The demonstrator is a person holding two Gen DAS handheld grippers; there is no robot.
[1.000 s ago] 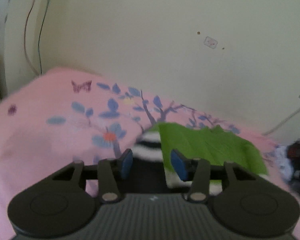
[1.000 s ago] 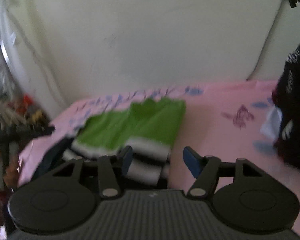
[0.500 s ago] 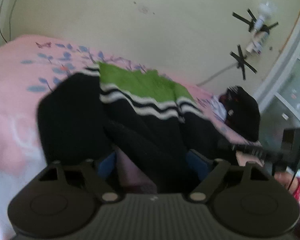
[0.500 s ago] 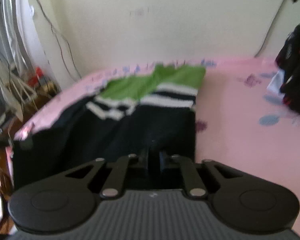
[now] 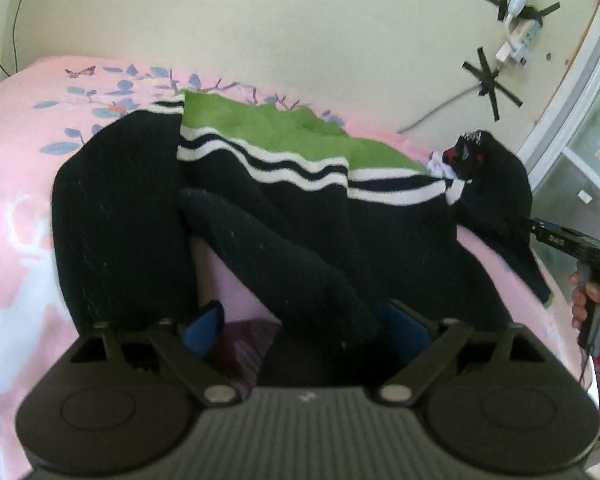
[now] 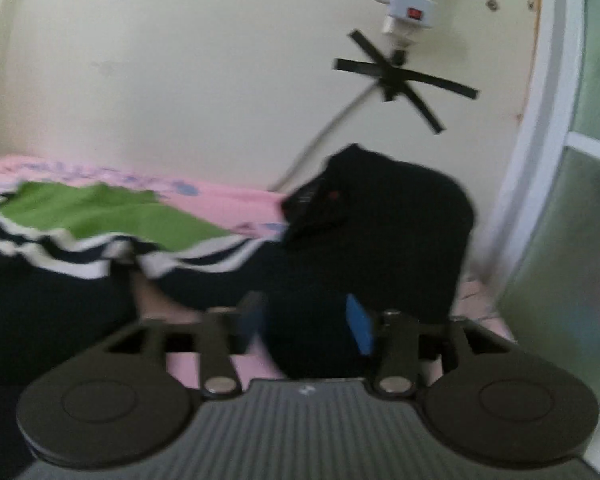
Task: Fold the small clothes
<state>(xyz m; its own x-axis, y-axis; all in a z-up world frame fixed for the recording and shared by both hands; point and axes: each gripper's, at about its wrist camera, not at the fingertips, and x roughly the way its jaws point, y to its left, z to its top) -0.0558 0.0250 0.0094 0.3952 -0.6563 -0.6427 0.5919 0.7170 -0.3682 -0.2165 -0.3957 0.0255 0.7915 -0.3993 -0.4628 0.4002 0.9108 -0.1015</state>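
Now you are working on the striped sweater [image 5: 300, 184], which is lying spread across the pink floral bedsheet [image 5: 24, 132], green yoke at the far side by the wall and navy body rumpled toward you. Your left gripper [image 5: 300, 320] is sitting with its jaws spread wide, a fold of navy fabric draped loosely between the blue pads [image 5: 204, 324] but not pinched. Your right gripper [image 6: 306, 320] is likewise standing released, dark cloth lying between its fingers.

To do this step well, I would judge that you should be taking the hem edge only, one layer thick, closing squarely before lifting, and smoothing the twisted sleeve [image 5: 268, 248] flat first so the fold is not trapping a lump.

The left view is showing the whole garment, the twisted sleeve and your right hand [image 5: 596, 304] at the right edge. The right view, rather blurred, is showing what the left barely catches: the dark clothes pile [image 6: 384, 208] at the far right, close against the sweater, and the power strip [image 6: 412, 0] taped on the wall.
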